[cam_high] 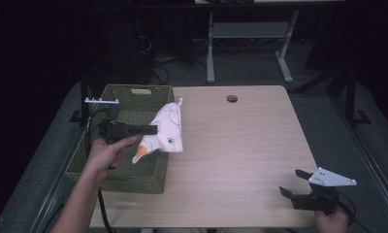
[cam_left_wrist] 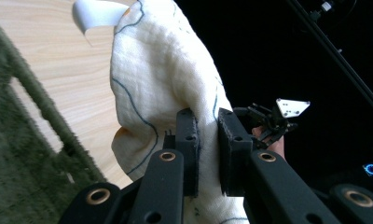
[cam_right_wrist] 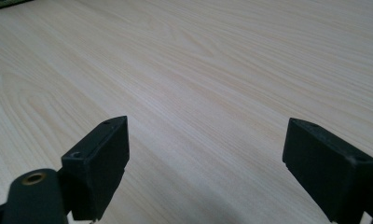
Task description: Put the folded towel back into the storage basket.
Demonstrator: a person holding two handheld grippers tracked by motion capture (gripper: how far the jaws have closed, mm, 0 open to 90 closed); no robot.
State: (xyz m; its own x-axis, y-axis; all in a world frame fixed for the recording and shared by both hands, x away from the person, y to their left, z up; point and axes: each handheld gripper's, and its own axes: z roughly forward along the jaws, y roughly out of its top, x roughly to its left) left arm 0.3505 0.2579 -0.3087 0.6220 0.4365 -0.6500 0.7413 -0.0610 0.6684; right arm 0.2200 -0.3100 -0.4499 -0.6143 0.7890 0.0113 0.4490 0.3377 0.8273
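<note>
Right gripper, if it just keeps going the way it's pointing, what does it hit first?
Probably just the bare table. The right gripper is open, with wood ahead; depth is unclear, but the green basket lies farther along.

A pale wood-grain bench (cam_high: 240,145) with a round cable hole (cam_high: 232,99) near its far edge stands on a grey floor (cam_high: 260,68). Beyond it, the white legs of another table (cam_high: 210,48) rise amid tangled cables (cam_high: 158,63); the room around is dark.

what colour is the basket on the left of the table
Olive green, woven basket; clearest in the high view.
</note>
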